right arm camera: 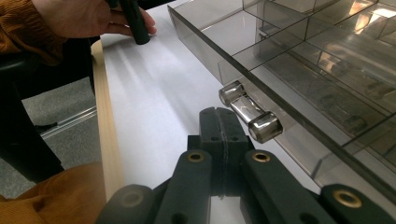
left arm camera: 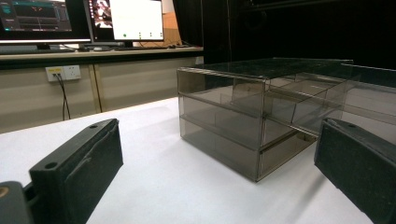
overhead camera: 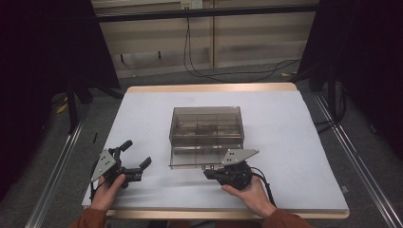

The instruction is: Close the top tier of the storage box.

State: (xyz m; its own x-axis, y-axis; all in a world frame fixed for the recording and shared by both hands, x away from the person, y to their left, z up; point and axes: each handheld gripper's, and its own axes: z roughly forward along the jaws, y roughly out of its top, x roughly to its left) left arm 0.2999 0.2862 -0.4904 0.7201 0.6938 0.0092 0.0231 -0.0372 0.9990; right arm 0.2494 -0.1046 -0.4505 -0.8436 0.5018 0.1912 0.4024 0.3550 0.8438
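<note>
At the near edge of the white table (overhead camera: 142,109), the right gripper (overhead camera: 209,172) rests with its jaws pressed together on nothing, just beside the chrome handle (right arm camera: 250,113) of the pulled-out drawer (overhead camera: 199,158); the handle sits to the side of the jaw tips, apparently not touching. To the left, well apart from the drawer, the left gripper (overhead camera: 138,154) lies with jaws spread wide and empty. Farther back, at the table's middle, stands the smoky clear drawer cabinet (overhead camera: 206,126).
</note>
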